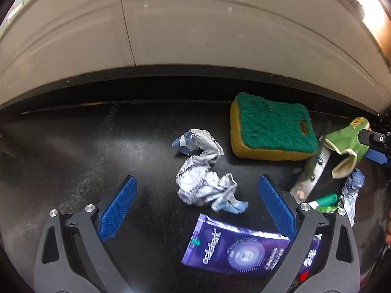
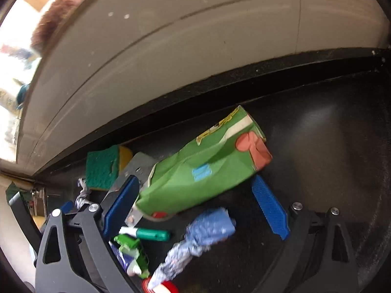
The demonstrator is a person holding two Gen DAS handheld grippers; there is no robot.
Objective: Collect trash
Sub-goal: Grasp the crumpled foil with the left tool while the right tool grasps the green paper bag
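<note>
On a black counter, a crumpled white-and-blue wrapper (image 1: 205, 173) lies between the tips of my open left gripper (image 1: 198, 190), untouched. A purple packet (image 1: 234, 249) lies just below it, partly under the right finger. In the right wrist view, a crushed green carton (image 2: 202, 168) lies between the fingers of my open right gripper (image 2: 195, 190); whether a pad touches it is unclear. The carton also shows at the right edge of the left wrist view (image 1: 347, 144), by the right gripper's finger. A second crumpled blue-and-silver wrapper (image 2: 198, 241) lies just below the carton.
A green-and-yellow sponge (image 1: 271, 127) sits near the back wall (image 1: 195, 36). A metal scraper (image 1: 310, 178), a green-capped marker (image 2: 146, 234) and small green scraps (image 2: 132, 249) lie between the two grippers. A red-and-white cap (image 2: 166, 287) is at the bottom edge.
</note>
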